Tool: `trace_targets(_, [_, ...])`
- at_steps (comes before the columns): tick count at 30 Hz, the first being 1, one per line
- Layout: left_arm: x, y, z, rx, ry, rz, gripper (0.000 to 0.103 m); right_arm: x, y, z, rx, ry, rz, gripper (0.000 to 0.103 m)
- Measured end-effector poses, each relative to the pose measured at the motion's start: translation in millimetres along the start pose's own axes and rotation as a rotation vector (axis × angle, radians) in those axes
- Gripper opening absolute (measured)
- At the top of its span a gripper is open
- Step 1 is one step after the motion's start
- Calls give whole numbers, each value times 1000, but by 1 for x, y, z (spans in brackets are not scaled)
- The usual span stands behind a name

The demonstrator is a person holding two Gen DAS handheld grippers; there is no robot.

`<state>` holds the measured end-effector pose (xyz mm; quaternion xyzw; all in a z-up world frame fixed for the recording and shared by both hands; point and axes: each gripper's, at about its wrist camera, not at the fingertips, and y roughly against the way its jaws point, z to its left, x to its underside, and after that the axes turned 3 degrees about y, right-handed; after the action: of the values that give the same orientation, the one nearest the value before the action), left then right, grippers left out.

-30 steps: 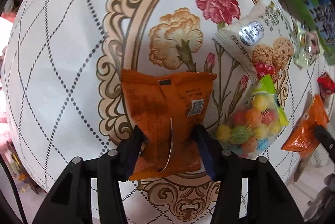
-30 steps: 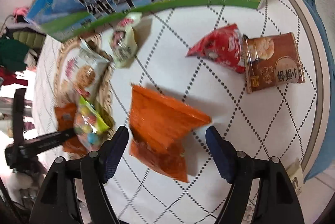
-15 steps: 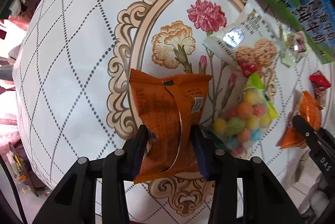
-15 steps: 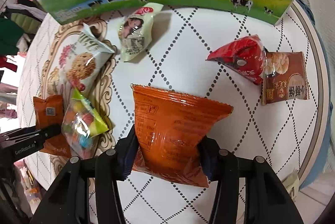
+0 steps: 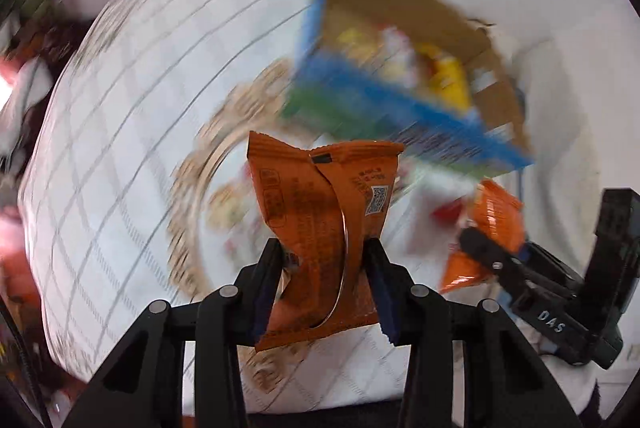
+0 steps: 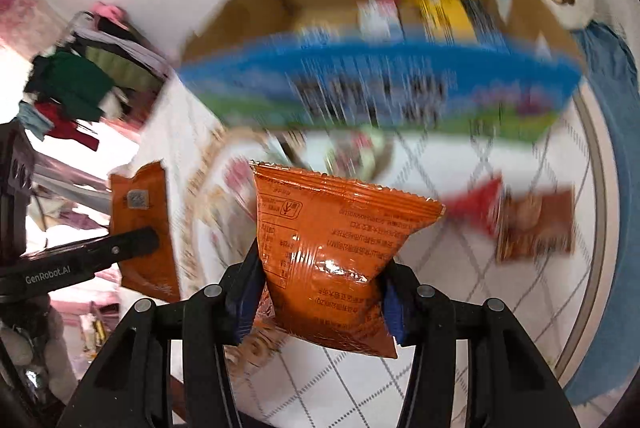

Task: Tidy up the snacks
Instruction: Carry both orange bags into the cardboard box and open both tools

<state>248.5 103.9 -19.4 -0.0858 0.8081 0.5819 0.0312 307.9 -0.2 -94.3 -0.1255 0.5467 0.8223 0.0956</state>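
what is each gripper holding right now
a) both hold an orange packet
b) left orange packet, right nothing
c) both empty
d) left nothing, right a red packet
a: the left gripper is clamped on a crumpled orange packet, and the right gripper pinches a bigger orange packet.

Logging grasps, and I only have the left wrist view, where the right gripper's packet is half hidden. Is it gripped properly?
Observer: Yes. The right gripper is shut on the lower part of a large orange packet.
Operator: The left gripper has its small orange packet too. Anything on the table by the right one?
Observer: A brown biscuit packet lies beside a red packet, both blurred.
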Motion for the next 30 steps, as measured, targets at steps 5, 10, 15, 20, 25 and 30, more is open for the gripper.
trace_targets(5, [-90,3,-55,-38,-129,-70,39,-76,39,-22,7,50,-86,53])
trace_targets(10, [-172,-32,-67,-131,-194,-28,39,-157,36,-56,25,63,-95,53])
trace_targets(15, [-241,-83,-60,-248,-202,86,39,-211,-10,-85,-9,8,-18,53])
trace_targets(20, [-268,-111,-59,-357,-219,159,41,-240,-62,-99,-55,-42,60,53])
trace_targets(25, [-280,-122,-54,-368,-183,186,65,-251,-104,-103,-141,-96,166,102])
trace_targets(30, [-277,-119,-55,-348,-176,168,70,-248,-109,-115,-90,-95,171,102])
